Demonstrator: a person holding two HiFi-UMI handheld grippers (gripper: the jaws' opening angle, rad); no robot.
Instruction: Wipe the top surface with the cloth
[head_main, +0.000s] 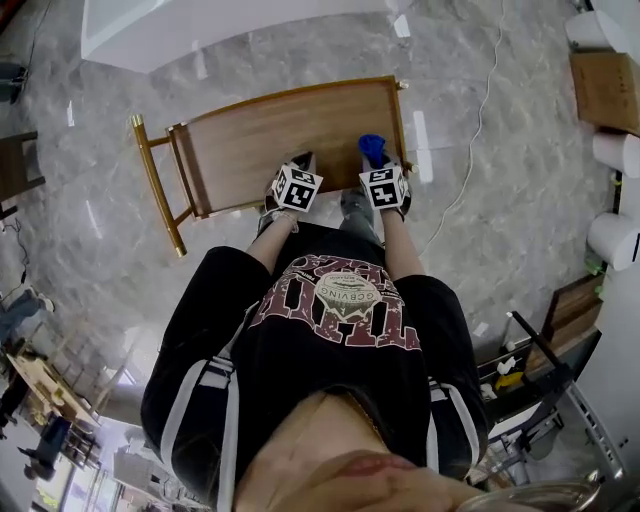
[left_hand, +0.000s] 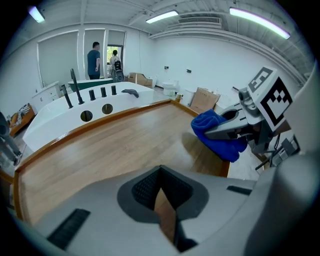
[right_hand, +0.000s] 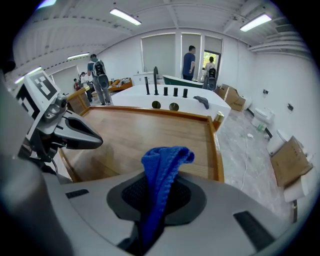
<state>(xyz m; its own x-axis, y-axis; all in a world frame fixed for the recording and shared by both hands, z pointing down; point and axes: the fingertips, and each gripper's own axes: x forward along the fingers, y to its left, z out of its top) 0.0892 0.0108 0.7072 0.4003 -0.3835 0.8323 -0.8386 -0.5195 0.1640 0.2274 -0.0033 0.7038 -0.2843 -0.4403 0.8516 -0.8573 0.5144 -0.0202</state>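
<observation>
A wooden table top with a gold frame lies in front of me. My right gripper hovers over its near right part, shut on a blue cloth. In the right gripper view the cloth stands up bunched between the jaws above the wood. My left gripper sits beside it over the near edge, shut with nothing in it. The left gripper view shows the right gripper with the cloth hanging just above the top.
A white counter with black fittings stands just beyond the table's far edge. Two people stand at a doorway. Cardboard boxes and a white cable lie on the marble floor to the right. A black cart is near right.
</observation>
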